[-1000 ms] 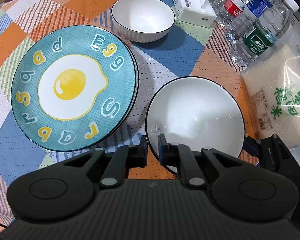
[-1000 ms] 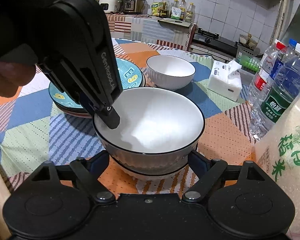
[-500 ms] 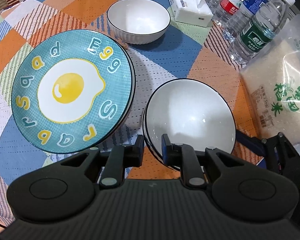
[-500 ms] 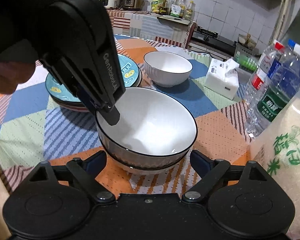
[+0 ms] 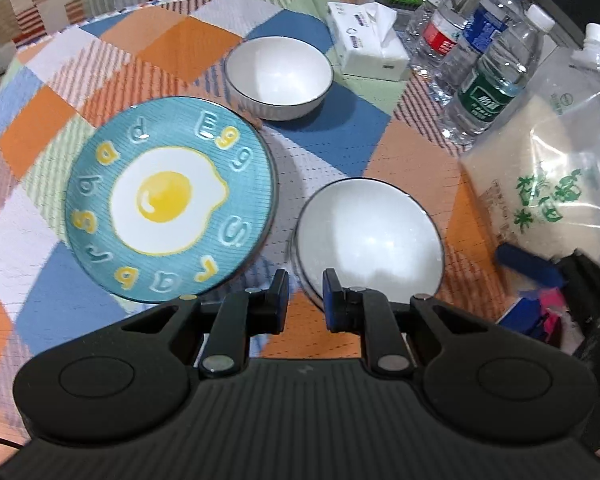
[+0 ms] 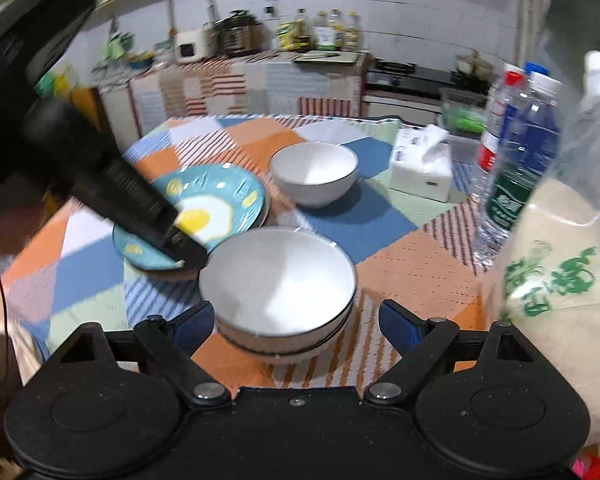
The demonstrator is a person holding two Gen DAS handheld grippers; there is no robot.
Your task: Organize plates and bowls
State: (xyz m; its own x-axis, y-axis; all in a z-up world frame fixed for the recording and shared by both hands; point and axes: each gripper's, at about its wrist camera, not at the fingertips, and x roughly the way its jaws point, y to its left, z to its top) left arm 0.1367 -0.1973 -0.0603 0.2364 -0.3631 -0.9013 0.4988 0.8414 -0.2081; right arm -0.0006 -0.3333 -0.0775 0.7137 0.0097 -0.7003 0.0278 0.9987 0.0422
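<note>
While the left view looks down, the left gripper sits low in the middle, open a little and holding nothing. Its tips are beside the near rim of the bowl stack at lower right. The egg plate lies at left, and a lone bowl sits up top.

From the right view, the right gripper is wide open around the bowl stack, not touching. Bowls look hard, smooth and easy to break, so pinch the rim.
</note>
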